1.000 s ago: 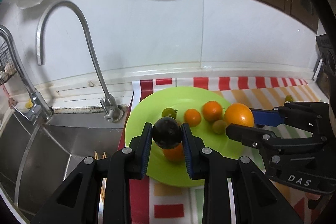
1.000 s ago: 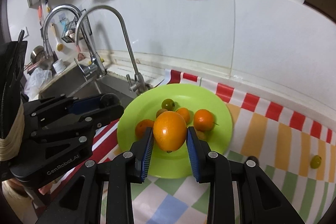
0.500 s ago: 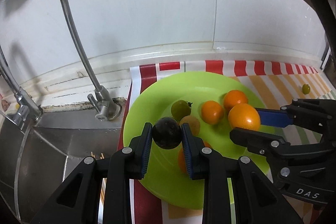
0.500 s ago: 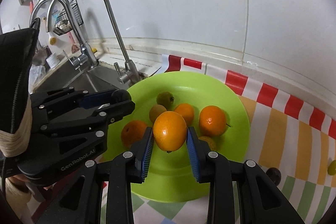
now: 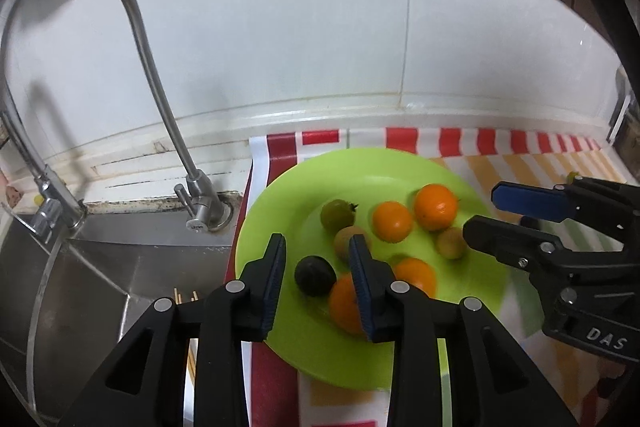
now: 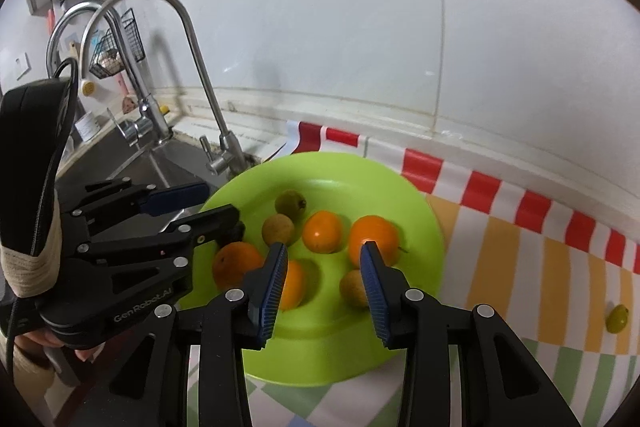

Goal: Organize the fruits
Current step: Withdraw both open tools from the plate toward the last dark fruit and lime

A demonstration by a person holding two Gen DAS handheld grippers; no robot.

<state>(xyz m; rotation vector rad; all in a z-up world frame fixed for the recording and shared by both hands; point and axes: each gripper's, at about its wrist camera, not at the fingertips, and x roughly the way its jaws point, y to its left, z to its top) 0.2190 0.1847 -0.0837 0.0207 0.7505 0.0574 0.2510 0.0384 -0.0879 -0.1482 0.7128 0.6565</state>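
A lime-green plate (image 5: 380, 171) (image 6: 340, 347) lies on a striped mat and holds several oranges and small green and brown fruits. In the left wrist view a dark round fruit (image 5: 315, 275) rests on the plate. My left gripper (image 5: 318, 259) (image 6: 220, 203) straddles it with its jaws opening, and a gap shows on both sides. In the right wrist view an orange (image 6: 294, 285) sits on the plate, half behind one finger of my right gripper (image 6: 324, 259) (image 5: 486, 213). Its jaws are opening too, and nothing is pressed between the pads.
A steel sink (image 5: 120, 267) with two curved faucets (image 5: 160, 107) lies left of the plate. A white tiled wall (image 5: 320, 47) runs close behind. One small yellow-green fruit (image 6: 616, 319) lies alone on the mat (image 6: 520, 267) to the right. A person's hand holds the left gripper.
Both grippers have opened. The dark fruit left the left jaws and the orange left the right jaws; both now rest on the plate. The left gripper came lower and closer to the plate.
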